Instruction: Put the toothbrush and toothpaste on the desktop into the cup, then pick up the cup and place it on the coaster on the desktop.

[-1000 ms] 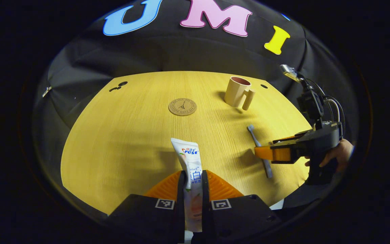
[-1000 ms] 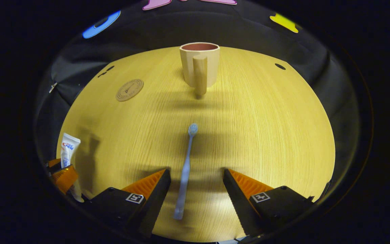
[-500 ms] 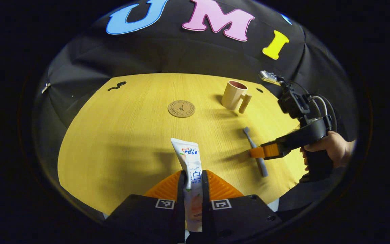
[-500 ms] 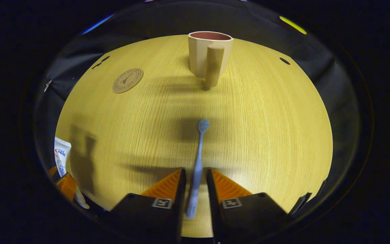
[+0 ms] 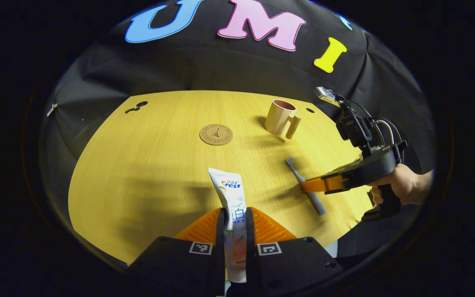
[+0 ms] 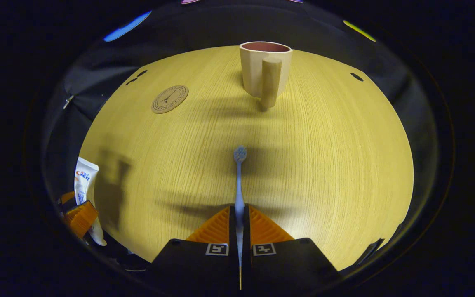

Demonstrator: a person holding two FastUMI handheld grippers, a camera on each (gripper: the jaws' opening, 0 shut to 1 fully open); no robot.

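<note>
Since the earlier frame the right gripper (image 6: 239, 220) has pinched its jaws narrow onto the toothbrush (image 6: 239, 181) handle, bristles aimed at the cup (image 6: 264, 68). The left gripper (image 5: 235, 218) holds the toothpaste (image 5: 230, 194) clamped, nearer than the coaster (image 5: 216, 134). The lift should likely come straight off the counter (image 6: 324, 165), keeping the brush level before tipping it over the cup's rim.

Bright, sharp, soft shadows, fisheye-warped edges
</note>
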